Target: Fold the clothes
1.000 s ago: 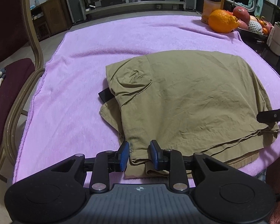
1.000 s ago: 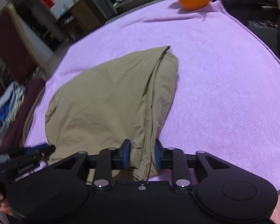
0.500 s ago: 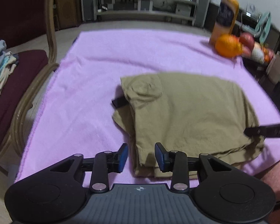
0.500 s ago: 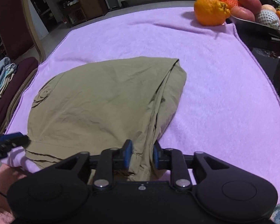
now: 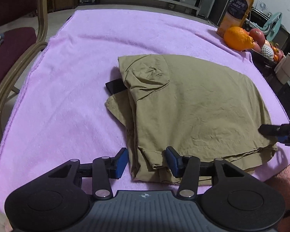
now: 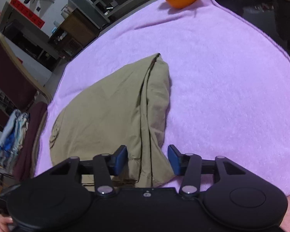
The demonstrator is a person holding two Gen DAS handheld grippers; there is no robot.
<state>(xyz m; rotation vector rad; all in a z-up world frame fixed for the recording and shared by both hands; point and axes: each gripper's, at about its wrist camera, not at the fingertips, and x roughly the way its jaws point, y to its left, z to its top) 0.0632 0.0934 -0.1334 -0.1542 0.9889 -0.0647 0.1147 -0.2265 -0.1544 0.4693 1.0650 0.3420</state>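
Khaki cotton garment (image 5: pixel 193 104) lies folded in layers on a lilac fleece table cover (image 5: pixel 71 89), its near corners reaching between the spread jaws of the left gripper (image 5: pixel 147 159) and right gripper (image 6: pixel 147 159); neither grips cloth. A black flat object (image 5: pixel 115 86) pokes out beyond the left gripper. Judged risk: dragging a gripper across could snag the loose hem layers and undo the stack.
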